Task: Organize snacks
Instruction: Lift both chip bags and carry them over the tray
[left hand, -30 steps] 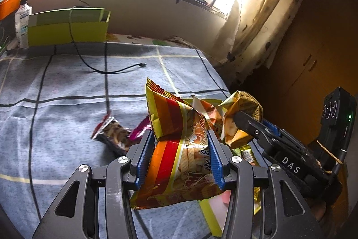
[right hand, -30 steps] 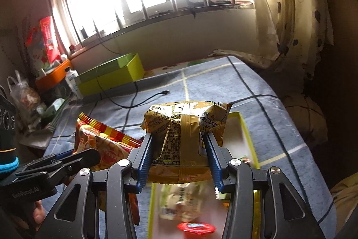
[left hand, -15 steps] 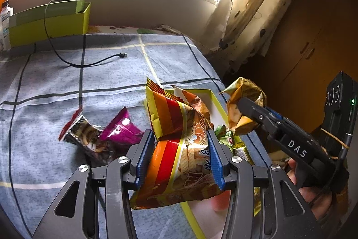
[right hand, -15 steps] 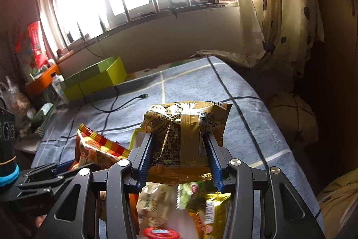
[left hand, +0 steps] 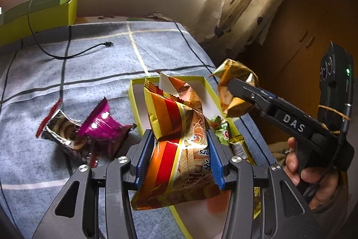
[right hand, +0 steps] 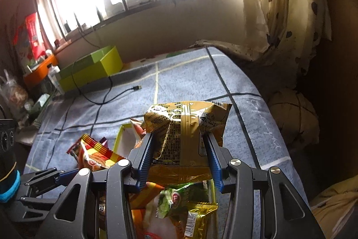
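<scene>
While clamped, both snack bags [left hand: 179,138] aloft

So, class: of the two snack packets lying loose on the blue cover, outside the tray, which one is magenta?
The magenta packet, the one nearer the yellow-rimmed tray. Its neighbour, the silver packet, has red ends and lies farther from it.

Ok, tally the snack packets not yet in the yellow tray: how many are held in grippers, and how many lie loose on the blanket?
Held in grippers: 2, the striped bag in the left gripper and the gold bag in the right gripper
Loose on the blanket: 2, the magenta packet and the silver packet
Total: 4
</scene>
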A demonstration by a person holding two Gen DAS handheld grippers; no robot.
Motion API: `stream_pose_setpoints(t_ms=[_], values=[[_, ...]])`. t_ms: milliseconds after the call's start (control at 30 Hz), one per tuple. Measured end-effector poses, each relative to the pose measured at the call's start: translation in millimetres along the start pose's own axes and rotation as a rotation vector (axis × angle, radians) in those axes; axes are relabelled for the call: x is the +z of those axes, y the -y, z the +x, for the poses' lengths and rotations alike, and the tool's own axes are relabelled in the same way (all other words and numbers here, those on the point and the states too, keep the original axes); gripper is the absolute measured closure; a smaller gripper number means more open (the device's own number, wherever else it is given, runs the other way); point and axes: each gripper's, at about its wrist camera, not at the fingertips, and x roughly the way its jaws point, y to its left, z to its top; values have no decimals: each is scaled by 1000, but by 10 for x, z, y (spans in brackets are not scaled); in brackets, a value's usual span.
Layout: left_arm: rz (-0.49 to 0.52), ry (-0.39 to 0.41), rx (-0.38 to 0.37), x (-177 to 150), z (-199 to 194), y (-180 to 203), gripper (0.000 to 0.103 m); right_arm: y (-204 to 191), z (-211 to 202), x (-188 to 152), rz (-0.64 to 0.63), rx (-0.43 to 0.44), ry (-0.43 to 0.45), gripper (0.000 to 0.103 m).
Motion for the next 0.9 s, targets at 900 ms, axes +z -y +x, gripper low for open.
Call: stream_pose_setpoints(t_ms=[900], values=[[30,-23,87,-34,160,103,55,37,354,-46,-24,73,-58,58]])
